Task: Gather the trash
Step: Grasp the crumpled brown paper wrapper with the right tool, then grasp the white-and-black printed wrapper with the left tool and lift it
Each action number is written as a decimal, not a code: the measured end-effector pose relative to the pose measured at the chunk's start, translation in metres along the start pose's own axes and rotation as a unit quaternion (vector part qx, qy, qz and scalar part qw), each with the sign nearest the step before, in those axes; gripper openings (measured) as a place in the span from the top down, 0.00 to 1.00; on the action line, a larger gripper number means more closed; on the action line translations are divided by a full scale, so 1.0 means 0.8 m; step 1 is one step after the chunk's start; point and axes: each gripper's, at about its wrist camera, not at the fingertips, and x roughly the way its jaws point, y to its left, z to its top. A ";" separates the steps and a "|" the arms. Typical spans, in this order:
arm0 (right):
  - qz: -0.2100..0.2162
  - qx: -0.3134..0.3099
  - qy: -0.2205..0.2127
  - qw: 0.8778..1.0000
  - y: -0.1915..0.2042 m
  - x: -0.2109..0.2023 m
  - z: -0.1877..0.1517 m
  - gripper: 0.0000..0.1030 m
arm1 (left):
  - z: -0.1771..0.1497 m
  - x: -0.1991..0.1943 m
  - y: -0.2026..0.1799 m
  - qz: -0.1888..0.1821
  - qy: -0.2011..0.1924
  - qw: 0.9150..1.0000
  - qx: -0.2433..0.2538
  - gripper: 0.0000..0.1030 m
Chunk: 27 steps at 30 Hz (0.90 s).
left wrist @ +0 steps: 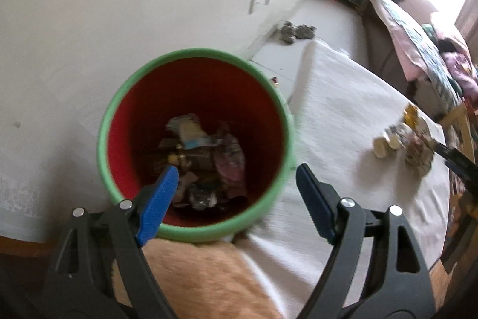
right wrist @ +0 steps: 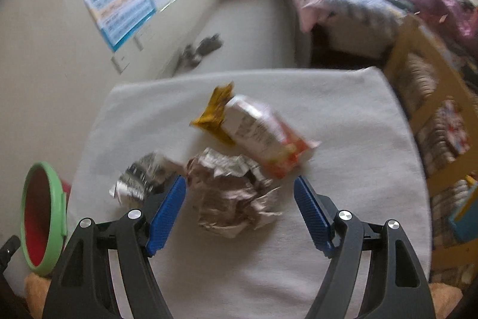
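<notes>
Currently left hand-held gripper hangs spread and empty over the bin, trash at its bottom. Right hand-held gripper is spread around crumpled paper on the desk, pads apart from it; foil wad, carton, yellow wrapper nearby.

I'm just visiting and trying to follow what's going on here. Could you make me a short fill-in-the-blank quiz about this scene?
1. The trash bin has a green rim and a ____ inside.
2. The crumpled paper lies between the open fingers of the ____ gripper.
3. The left gripper holds ____.
4. The yellow wrapper lies on a ____ cloth.

Missing words: red; right; nothing; white
</notes>
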 end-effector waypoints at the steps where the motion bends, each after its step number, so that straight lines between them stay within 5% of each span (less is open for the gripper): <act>1: 0.001 -0.002 0.010 1.000 0.002 0.007 -0.002 0.31 | -0.001 -0.001 -0.010 -0.003 0.001 1.000 0.010 0.24; 4: 0.016 0.004 0.035 0.999 -0.002 0.027 -0.006 0.53 | -0.004 -0.005 -0.041 -0.006 0.002 0.999 0.038 0.24; 8: 0.045 0.000 0.022 0.999 -0.005 0.007 -0.018 0.59 | -0.001 -0.008 -0.081 -0.021 -0.003 0.997 0.076 0.24; 15: 0.077 0.014 0.012 0.997 -0.046 -0.067 -0.076 0.59 | 0.019 0.021 -0.188 -0.066 -0.004 0.983 0.172 0.19; 22: 0.081 0.034 -0.014 0.996 -0.071 -0.097 -0.096 0.58 | 0.026 0.106 -0.289 -0.069 0.063 0.957 0.276 0.19; 27: 0.092 0.041 -0.019 0.995 -0.076 -0.100 -0.095 0.58 | 0.024 0.143 -0.319 -0.066 0.099 0.950 0.290 0.19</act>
